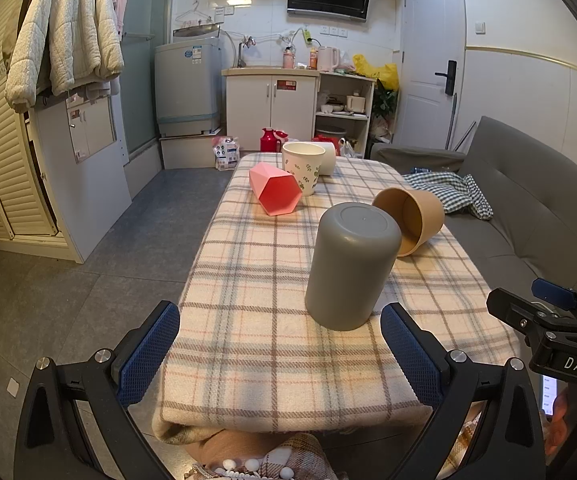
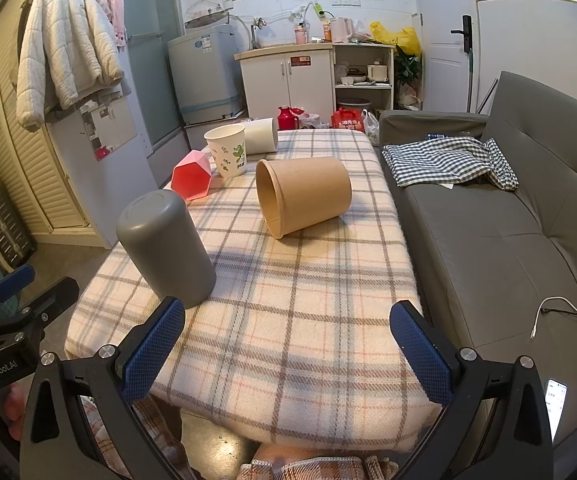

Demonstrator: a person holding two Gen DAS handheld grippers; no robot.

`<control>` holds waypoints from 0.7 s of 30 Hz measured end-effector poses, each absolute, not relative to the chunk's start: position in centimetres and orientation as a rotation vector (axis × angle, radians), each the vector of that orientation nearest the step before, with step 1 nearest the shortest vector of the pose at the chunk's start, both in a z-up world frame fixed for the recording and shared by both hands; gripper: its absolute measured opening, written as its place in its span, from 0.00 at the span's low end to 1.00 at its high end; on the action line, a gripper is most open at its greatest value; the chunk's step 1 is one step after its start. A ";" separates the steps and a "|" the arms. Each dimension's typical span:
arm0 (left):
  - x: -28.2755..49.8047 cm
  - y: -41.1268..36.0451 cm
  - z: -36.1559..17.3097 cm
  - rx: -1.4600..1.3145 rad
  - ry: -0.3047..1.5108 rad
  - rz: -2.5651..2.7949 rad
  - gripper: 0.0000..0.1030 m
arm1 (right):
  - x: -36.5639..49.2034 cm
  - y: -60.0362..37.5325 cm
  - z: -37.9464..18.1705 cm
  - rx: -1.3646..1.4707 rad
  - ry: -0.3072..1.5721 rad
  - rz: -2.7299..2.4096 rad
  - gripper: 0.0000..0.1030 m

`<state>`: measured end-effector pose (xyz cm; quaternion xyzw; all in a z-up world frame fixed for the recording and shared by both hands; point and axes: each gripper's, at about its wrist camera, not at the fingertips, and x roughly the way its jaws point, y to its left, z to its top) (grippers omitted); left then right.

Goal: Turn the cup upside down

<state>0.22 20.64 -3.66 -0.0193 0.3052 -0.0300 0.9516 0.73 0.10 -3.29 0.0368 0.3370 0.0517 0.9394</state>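
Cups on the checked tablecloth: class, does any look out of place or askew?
Three lie tipped on their sides: the brown paper cup, the pink hexagonal cup and the white cup at the far end. The grey cup stands mouth down; the leaf-print cup stands upright. Nothing looks spilled.

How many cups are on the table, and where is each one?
5. Grey plastic cup upside down nearest; brown paper cup on its side; pink hexagonal cup on its side; leaf-printed paper cup upright; white cup lying behind it. None seem hidden.

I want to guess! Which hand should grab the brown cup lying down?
Probably the right gripper: open, and the brown cup lies almost straight ahead. From the left gripper, the grey cup stands in between.
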 end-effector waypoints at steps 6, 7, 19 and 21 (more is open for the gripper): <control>0.2 20.7 -3.7 -0.041 0.621 -0.061 1.00 | 0.7 0.1 -3.4 0.074 0.689 0.106 1.00; 0.2 20.6 -3.7 -0.040 0.620 -0.060 1.00 | 0.7 0.1 -3.4 0.074 0.690 0.106 1.00; 0.0 20.7 -3.6 -0.039 0.603 -0.058 1.00 | 0.5 0.1 -3.7 0.072 0.693 0.107 1.00; 0.2 20.6 -3.7 -0.034 0.614 -0.060 1.00 | 0.6 0.2 -3.7 0.071 0.693 0.108 1.00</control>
